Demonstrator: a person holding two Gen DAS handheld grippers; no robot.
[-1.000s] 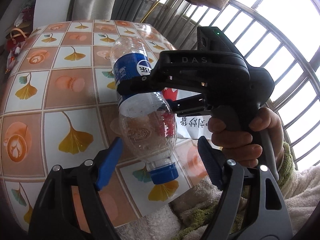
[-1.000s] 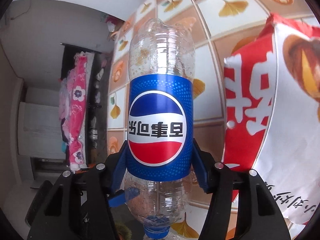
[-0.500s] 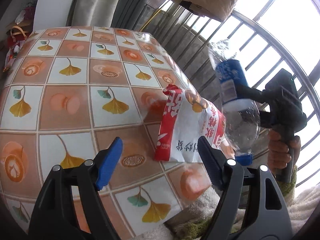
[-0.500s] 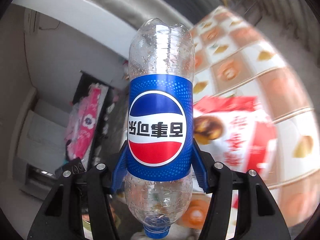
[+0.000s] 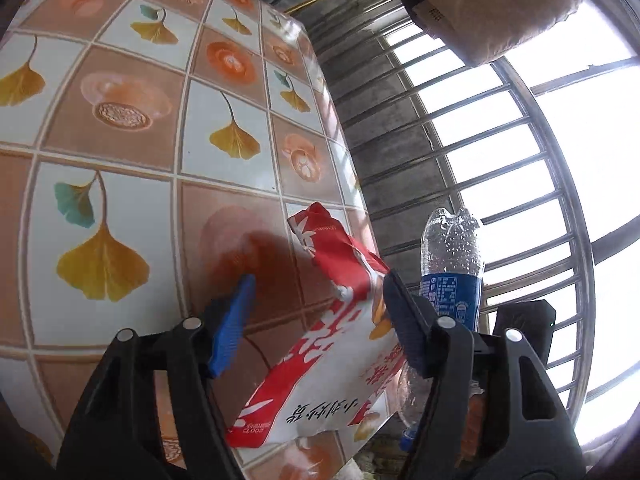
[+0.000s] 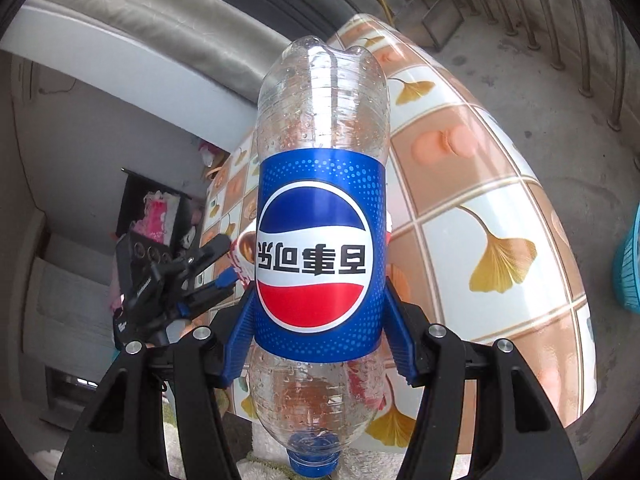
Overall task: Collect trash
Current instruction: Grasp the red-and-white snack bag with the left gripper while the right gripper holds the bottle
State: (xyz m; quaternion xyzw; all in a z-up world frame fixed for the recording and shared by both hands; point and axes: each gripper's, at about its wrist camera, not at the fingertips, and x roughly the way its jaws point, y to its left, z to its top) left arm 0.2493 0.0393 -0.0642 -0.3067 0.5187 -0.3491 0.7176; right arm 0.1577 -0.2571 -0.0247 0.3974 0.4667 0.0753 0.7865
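A red-and-white snack bag point(image 5: 332, 344) lies near the edge of the table point(image 5: 120, 184), which wears a cloth printed with tiles. My left gripper point(image 5: 320, 280) straddles the bag and its jaws are closing. The right pad point(image 5: 404, 320) is at the bag's edge, while the left pad stands clear of it. An empty cola bottle point(image 6: 320, 240) with a blue label hangs cap-down, and my right gripper point(image 6: 320, 296) is shut on its label. In the left wrist view this bottle point(image 5: 452, 264) is past the table's edge. The right wrist view shows the left gripper point(image 6: 216, 272) at the bag point(image 6: 244, 248).
Window bars point(image 5: 500, 152) and a concrete wall run behind the table's right edge. A teal basket point(image 6: 630, 272) stands on the floor beyond the table. A towel lies at the table's near edge. A doorway with pink cloth point(image 6: 156, 216) is at far left.
My left gripper has rolled and moved onto the snack bag, which now sits between its narrowing fingers. The right gripper has carried the bottle away from the tabletop to beyond its edge.
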